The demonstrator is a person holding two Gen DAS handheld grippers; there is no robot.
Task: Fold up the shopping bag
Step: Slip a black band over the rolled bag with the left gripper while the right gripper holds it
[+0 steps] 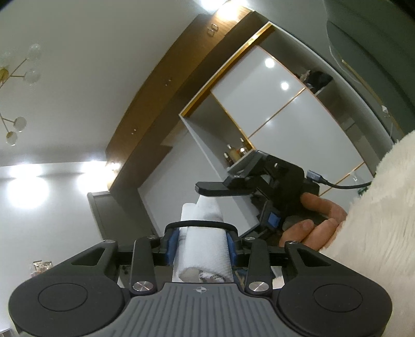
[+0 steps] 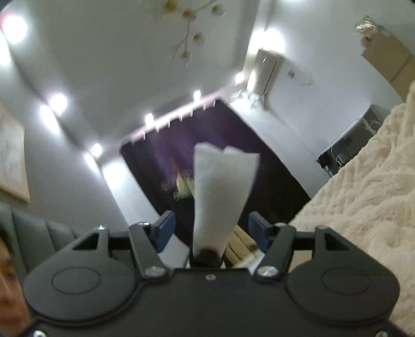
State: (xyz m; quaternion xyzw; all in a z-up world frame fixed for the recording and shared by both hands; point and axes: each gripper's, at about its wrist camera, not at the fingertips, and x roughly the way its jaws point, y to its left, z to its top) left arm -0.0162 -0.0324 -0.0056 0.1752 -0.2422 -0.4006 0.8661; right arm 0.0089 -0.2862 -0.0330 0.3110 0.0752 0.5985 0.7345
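The shopping bag (image 1: 203, 248) is a white, tightly rolled bundle with a printed edge showing at its near end. My left gripper (image 1: 201, 246) is shut on the bag, a blue pad pressed to each side. A thin black band (image 1: 199, 222) arches over the roll between the fingertips. Just beyond the roll's far end is one of my right gripper's fingers (image 1: 210, 188), with a hand (image 1: 311, 223) on the handle. In the right wrist view the bag (image 2: 223, 191) stands upright between the spread blue pads without touching either. My right gripper (image 2: 212, 229) is open.
Both cameras tilt up toward the ceiling. White wall cabinets (image 1: 272, 103) with bottles on a shelf and a fluffy cream sleeve (image 1: 376, 233) fill the left view. A dark curtain (image 2: 155, 160), a ceiling lamp (image 2: 189, 15) and the cream fleece (image 2: 363, 194) show in the right.
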